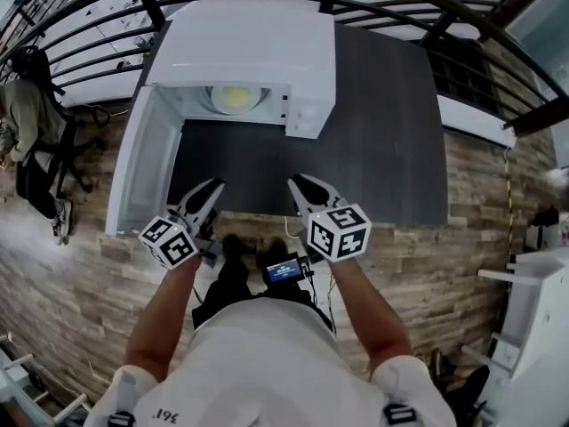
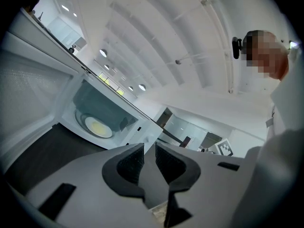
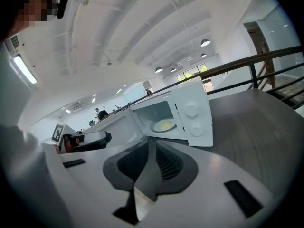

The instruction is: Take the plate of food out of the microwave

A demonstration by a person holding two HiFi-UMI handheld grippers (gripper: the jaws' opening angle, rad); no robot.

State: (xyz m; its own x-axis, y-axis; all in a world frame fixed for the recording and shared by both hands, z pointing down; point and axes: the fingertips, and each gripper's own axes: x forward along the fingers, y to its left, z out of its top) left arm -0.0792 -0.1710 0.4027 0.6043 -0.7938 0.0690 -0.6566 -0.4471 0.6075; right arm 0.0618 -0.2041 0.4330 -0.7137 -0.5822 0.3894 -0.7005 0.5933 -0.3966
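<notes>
A white microwave point(image 1: 258, 52) stands at the far end of the dark grey table point(image 1: 382, 132), its door point(image 1: 142, 163) swung wide open to the left. Inside it rests a white plate of yellow food point(image 1: 236, 98), also seen in the left gripper view point(image 2: 99, 126) and the right gripper view point(image 3: 164, 125). My left gripper point(image 1: 216, 185) point(image 2: 149, 146) and right gripper point(image 1: 295, 181) point(image 3: 152, 144) hover side by side over the table's near edge, well short of the microwave. Both are shut, with only a thin slit between the pads and nothing held.
A black railing point(image 1: 400, 12) curves behind the table. A person point(image 1: 22, 123) sits on a chair at the far left. White furniture point(image 1: 533, 327) stands at the right on the wood-plank floor. The open door walls off the table's left side.
</notes>
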